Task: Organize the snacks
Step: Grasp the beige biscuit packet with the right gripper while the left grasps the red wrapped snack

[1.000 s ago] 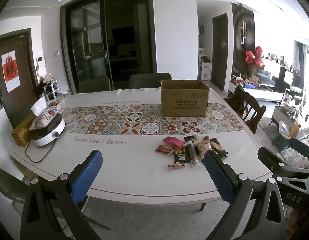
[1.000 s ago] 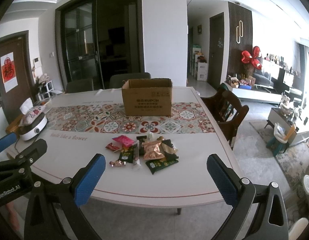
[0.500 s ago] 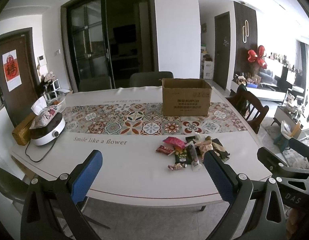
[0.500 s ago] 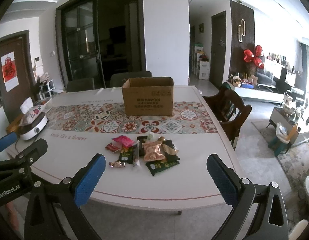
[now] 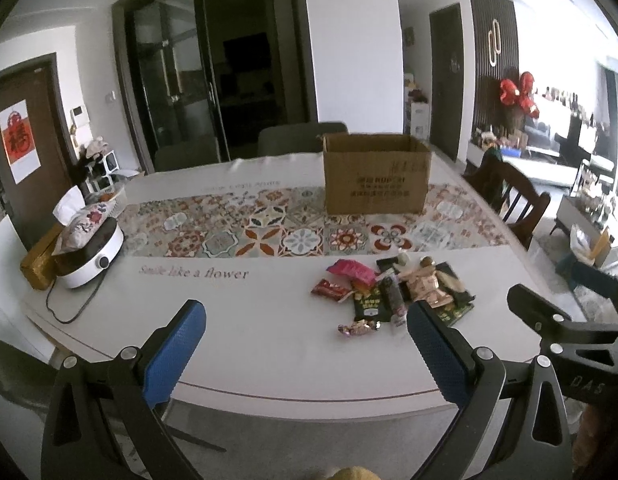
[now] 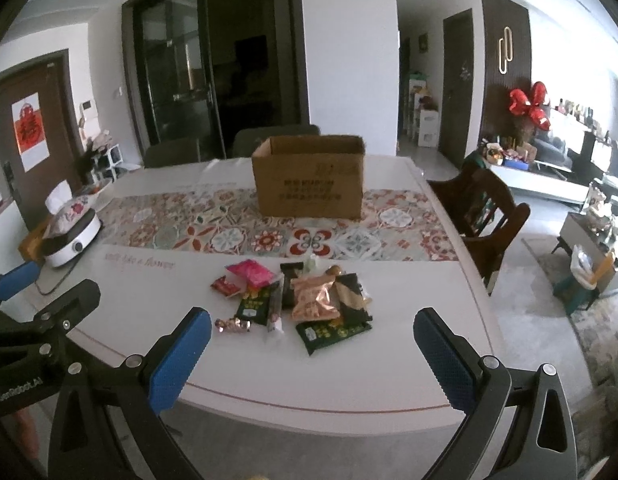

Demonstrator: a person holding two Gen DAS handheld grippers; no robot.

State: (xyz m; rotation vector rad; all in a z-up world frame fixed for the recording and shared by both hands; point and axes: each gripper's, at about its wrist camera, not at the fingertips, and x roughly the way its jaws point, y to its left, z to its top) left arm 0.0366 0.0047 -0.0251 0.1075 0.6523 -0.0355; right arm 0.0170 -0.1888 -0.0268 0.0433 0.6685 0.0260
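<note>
A pile of snack packets [image 5: 393, 292] lies on the white table [image 5: 249, 320], also in the right wrist view [image 6: 301, 300]: pink, red, dark green and tan packets, plus a small wrapped candy [image 6: 232, 325]. An open cardboard box [image 5: 376, 174] stands behind them on the patterned runner, also in the right wrist view [image 6: 309, 176]. My left gripper [image 5: 305, 344] is open and empty, above the table's near edge, left of the pile. My right gripper [image 6: 311, 348] is open and empty, facing the pile from the near edge.
A white cooker [image 5: 91, 254] with a cushion on top and a yellow box [image 5: 37, 264] sit at the table's left end. Chairs stand behind the table [image 5: 301, 138] and a wooden chair at its right [image 6: 485, 216]. The patterned runner [image 5: 237, 228] crosses the table.
Both grippers have moved a little closer to the table and the snack pile. Both stay open. Nothing on the table has moved.
</note>
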